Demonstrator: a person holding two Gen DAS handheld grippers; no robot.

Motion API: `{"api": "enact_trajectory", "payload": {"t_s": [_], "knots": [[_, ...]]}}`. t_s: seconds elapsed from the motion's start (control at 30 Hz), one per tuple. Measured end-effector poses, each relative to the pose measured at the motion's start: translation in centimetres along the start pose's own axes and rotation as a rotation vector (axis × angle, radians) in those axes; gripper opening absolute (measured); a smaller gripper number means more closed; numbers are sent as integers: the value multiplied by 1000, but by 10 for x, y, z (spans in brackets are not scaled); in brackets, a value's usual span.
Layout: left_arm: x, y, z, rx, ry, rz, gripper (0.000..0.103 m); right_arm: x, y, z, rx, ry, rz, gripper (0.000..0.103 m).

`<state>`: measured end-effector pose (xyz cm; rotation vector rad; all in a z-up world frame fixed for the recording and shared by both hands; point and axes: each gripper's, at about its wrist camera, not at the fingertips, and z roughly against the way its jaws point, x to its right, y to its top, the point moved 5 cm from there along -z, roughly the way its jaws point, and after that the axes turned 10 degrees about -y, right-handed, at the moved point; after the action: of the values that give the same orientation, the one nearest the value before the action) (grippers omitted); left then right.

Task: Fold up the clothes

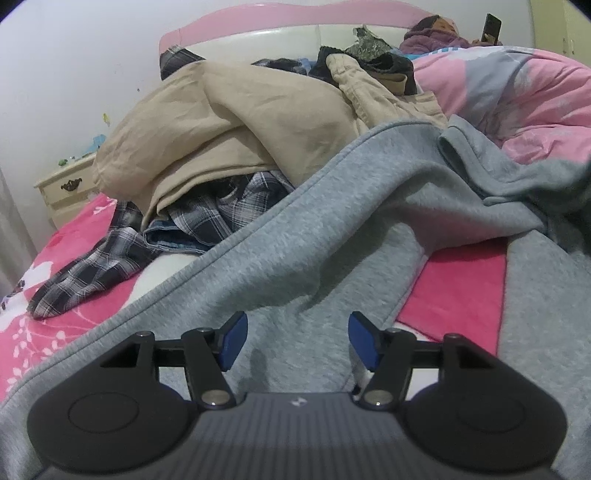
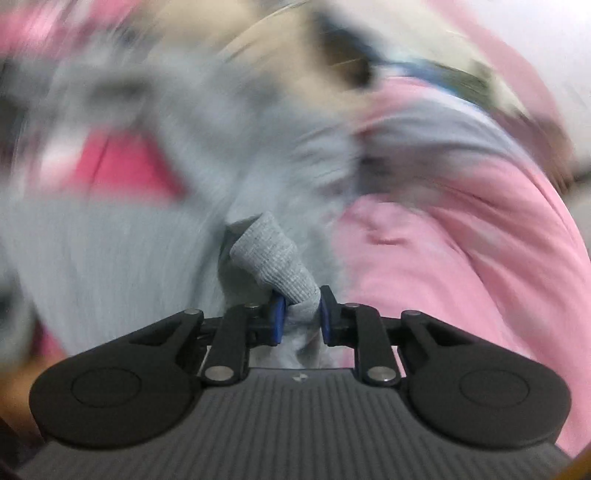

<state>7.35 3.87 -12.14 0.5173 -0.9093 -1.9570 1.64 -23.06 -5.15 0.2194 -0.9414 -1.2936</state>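
Right tool [image 2: 300, 318] pinches ribbed cuff [image 2: 275, 254] | cuff points up-left

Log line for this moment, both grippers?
left gripper: open over grey sweatshirt | right gripper: shut on cuff

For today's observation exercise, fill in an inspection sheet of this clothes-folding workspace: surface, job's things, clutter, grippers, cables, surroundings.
Surface: bed with a pink floral sheet.
Job's things: grey sweatshirt spread across the bed; its ribbed cuff is pinched.
Clutter: heap of beige garment, plaid shirt and dark clothes behind; pink quilt.
Grippers: left gripper open above the sweatshirt, holding nothing; right gripper shut on the cuff, view blurred.
Cables: nothing seen.
Surroundings: pink headboard, cream nightstand, a person lying with a phone.
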Motion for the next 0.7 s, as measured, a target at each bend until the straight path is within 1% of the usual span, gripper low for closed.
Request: {"api": "enact_trajectory", "payload": {"t_s": [0.07,0.13,0.17,0.27,0.33,0.4,0.47,0.5,0.57,0.63,0.67,0.7], "knots": [[4,3,1,-2,-12,6,62,38,1,9,42,21,-245,13],[12,9,4,13,-14,-19,62,70,-7,16,75,53,-447,12],[18,15,5,25,-14,-44,62,84,-13,17,87,67,-533,12],[37,43,4,101,-24,-136,62,108,-30,13,90,111,-704,12],[55,68,-5,161,-46,-218,65,115,-40,8,89,130,-763,12],[80,94,-23,203,-77,-329,65,116,-50,9,88,139,-782,12],[105,114,-46,179,-125,-408,65,115,-56,7,90,142,-775,12],[118,122,-59,154,-169,-426,65,114,-57,6,93,143,-767,12],[138,132,-78,115,-260,-419,65,112,-61,10,101,152,-760,12],[158,135,-97,69,-348,-407,66,114,-67,15,105,161,-751,12],[165,134,-106,52,-365,-414,66,114,-68,15,104,163,-744,12],[172,131,-115,39,-361,-425,66,114,-69,15,103,165,-738,12]]}}
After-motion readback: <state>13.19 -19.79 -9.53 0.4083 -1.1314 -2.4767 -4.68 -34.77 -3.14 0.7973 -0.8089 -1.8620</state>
